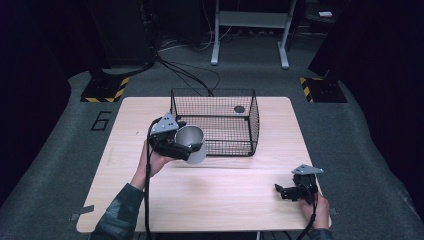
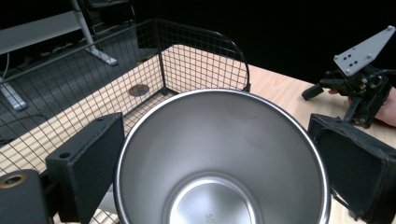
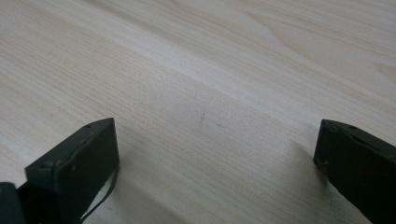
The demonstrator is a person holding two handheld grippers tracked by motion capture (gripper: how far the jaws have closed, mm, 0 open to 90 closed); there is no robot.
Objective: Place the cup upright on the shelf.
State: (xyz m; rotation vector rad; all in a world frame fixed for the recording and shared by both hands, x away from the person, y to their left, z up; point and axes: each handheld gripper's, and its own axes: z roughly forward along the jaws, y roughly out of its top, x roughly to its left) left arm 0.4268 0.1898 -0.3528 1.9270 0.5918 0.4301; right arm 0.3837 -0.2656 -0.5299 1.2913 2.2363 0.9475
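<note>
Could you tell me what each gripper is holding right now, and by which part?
The left gripper holds a steel cup by its side walls near the rim, one of its fingers on each side. The right gripper is open over the table, holding nothing.

This looks like a lab or recording studio rather than a home. A bare wooden table (image 1: 210, 200) stands alone on grey carpet (image 1: 370, 150), with black curtains (image 1: 30, 60) closing in both sides. Ahead of the left gripper (image 1: 172, 142), beyond the table, cables (image 1: 190, 75) trail across the floor past stand bases edged in yellow-and-black hazard tape (image 1: 105, 90) and a metal frame (image 1: 250, 30).
</note>
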